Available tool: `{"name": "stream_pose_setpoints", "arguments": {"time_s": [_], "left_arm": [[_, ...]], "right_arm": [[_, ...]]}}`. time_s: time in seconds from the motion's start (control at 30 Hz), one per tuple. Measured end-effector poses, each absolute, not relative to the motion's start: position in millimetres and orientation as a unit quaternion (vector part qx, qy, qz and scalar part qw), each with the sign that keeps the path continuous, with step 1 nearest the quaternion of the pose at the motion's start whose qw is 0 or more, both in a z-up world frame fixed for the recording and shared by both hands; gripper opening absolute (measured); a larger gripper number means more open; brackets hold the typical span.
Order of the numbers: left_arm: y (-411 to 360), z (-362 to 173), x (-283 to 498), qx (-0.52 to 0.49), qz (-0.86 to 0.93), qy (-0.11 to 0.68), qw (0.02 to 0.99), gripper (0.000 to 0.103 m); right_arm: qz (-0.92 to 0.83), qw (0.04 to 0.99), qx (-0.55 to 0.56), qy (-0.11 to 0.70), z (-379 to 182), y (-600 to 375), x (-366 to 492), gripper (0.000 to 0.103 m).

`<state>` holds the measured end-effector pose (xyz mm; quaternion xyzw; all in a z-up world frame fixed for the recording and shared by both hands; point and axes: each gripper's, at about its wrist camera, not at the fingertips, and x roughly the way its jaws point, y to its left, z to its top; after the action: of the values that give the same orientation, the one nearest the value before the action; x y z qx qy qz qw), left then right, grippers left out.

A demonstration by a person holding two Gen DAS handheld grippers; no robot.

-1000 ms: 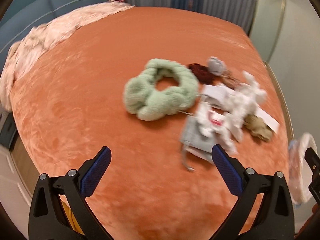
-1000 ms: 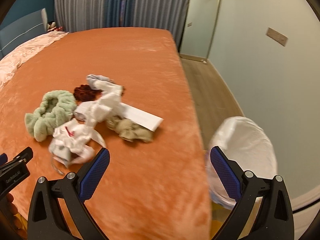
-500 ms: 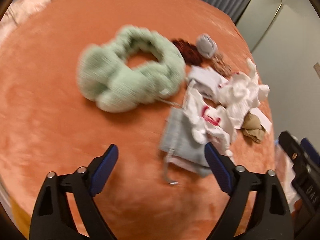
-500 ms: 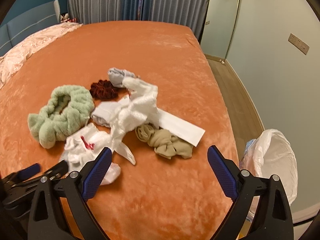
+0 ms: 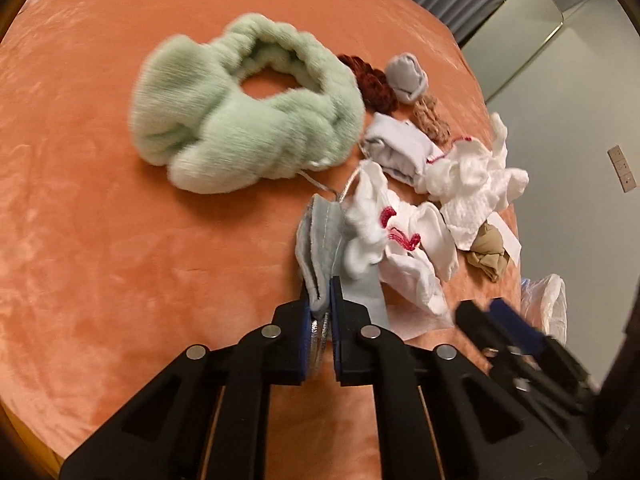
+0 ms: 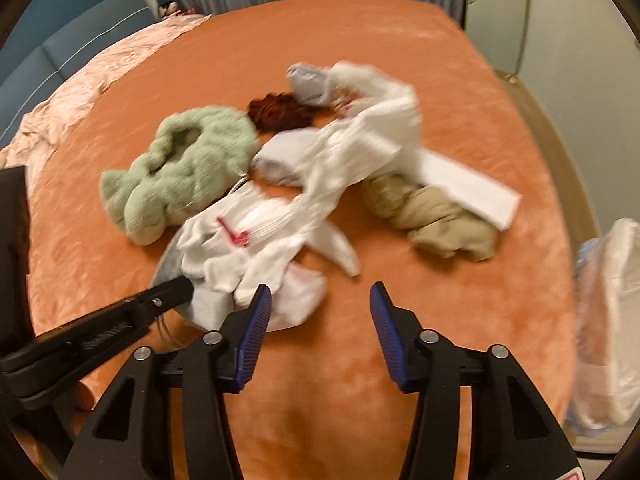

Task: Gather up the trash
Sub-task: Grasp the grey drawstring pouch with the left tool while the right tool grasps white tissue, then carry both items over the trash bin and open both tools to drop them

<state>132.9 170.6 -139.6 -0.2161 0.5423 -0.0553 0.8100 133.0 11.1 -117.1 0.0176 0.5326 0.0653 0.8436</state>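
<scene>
Left tongs: my left tongs (image 5: 321, 312) are pressed together on the near edge of a grey felt pouch (image 5: 320, 240), pinching its fold between the blue pads; from the right wrist view the same tongs (image 6: 176, 288) reach in from the left at the pouch (image 6: 168, 268).

Right tongs: my right tongs (image 6: 320, 316) are spread, with bare orange cover between the pads, and hang just short of the pile; they show blurred at the lower right of the left wrist view (image 5: 508, 320).

Bed: an orange velvet bed (image 6: 360, 380) carries everything.

Nearest trash: crumpled white tissue with a red mark (image 6: 256, 240) lies on the pouch and touches it.

Beside it: a tan crumpled stocking (image 6: 436, 216) lies to the right, touching a flat white paper strip (image 6: 472, 188).

Middle of pile: a long white tissue (image 6: 368, 140) drapes over a folded pale cloth (image 6: 280, 156).

Left of pile: a mint green fluffy headband (image 5: 248, 108) lies in a loop, just beside the tissue.

Farther back: a dark red scrunchie (image 5: 372, 80), a grey cloth ball (image 5: 406, 76) and a tan scrunchie (image 5: 430, 118) sit close together.

Bed's right edge: a white bag-lined bin (image 6: 608, 328) stands off the bed.

Far left: a pink quilt (image 6: 92, 92) lies bunched along the bed.
</scene>
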Motion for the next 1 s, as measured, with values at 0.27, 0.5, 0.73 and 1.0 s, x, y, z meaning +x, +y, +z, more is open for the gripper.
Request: {"name": "stream_pose_setpoints", "arguments": {"time_s": [0.27,0.5,0.73,1.0], "left_arm": [[185,-128,125,-0.192,-0.022,0.539,0.820,0.008],[179,-104,115,-0.162,-0.016,0.519,0.839,0.008],[156,-63,105,-0.146,-0.036,0.488,0.860,0.008],[101,-14,95,-0.112,-0.087,0.458,0.877,0.008]], "right_arm": [[0.074,0.824,0.038,0.560,-149,23,143,0.019],[0.065,0.844,0.031,0.532,-122,12,132,0.010],[0.056,0.868,0.040,0.491,-75,-17,114,0.008],[0.034,0.896,0.076,0.436,-17,-66,89,0.006]]}}
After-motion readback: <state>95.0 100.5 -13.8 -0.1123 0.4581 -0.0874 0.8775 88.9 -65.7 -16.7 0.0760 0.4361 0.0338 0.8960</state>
